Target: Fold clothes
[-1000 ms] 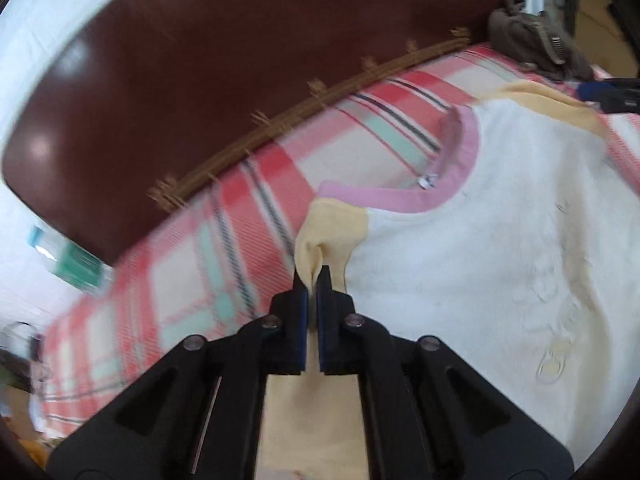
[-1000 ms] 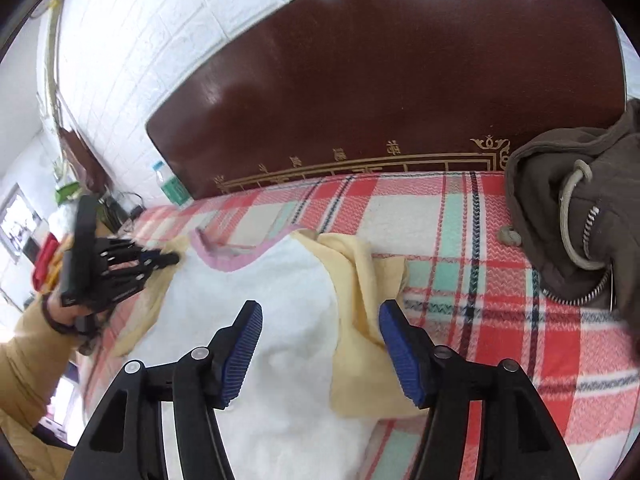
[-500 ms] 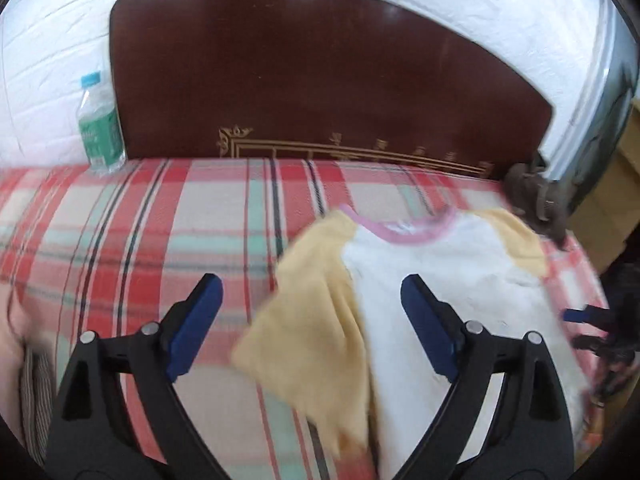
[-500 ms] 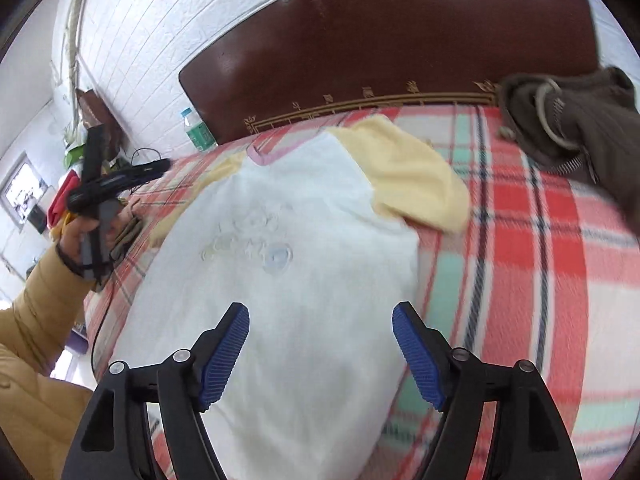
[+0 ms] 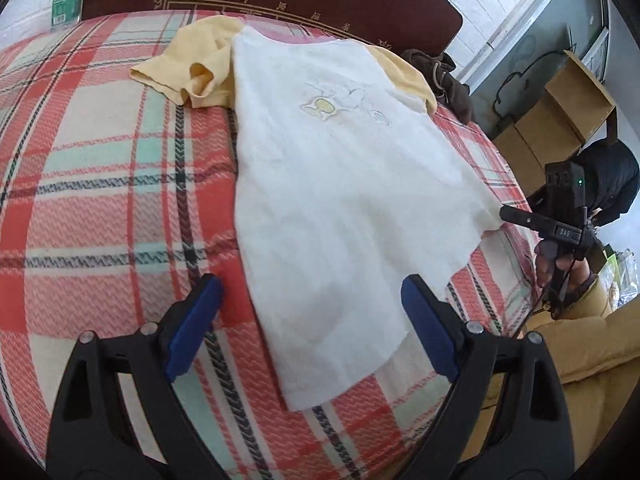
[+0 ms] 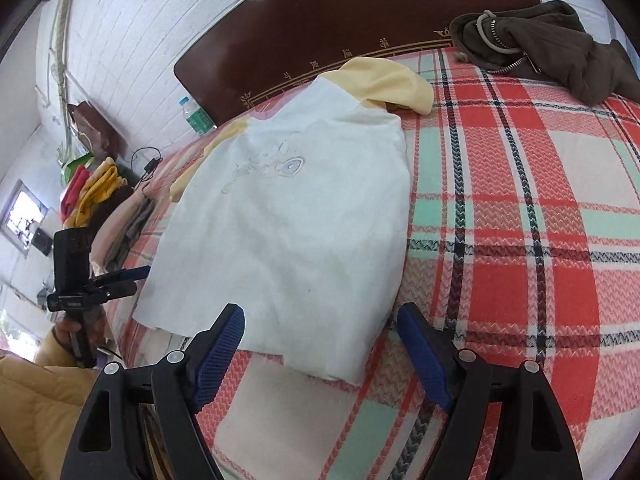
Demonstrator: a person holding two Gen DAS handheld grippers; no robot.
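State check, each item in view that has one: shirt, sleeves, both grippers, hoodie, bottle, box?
T-shirt: spread flat on the blanket, unfolded, front up.
Left sleeve: bunched, creased.
Right sleeve: rumpled, lying loose.
Left gripper: open, holding nothing, at the hem.
Right gripper: open, holding nothing, at the hem.
Brown hoodie: crumpled heap by the headboard.
Water bottle: upright, capped.
Cardboard box: flaps open.
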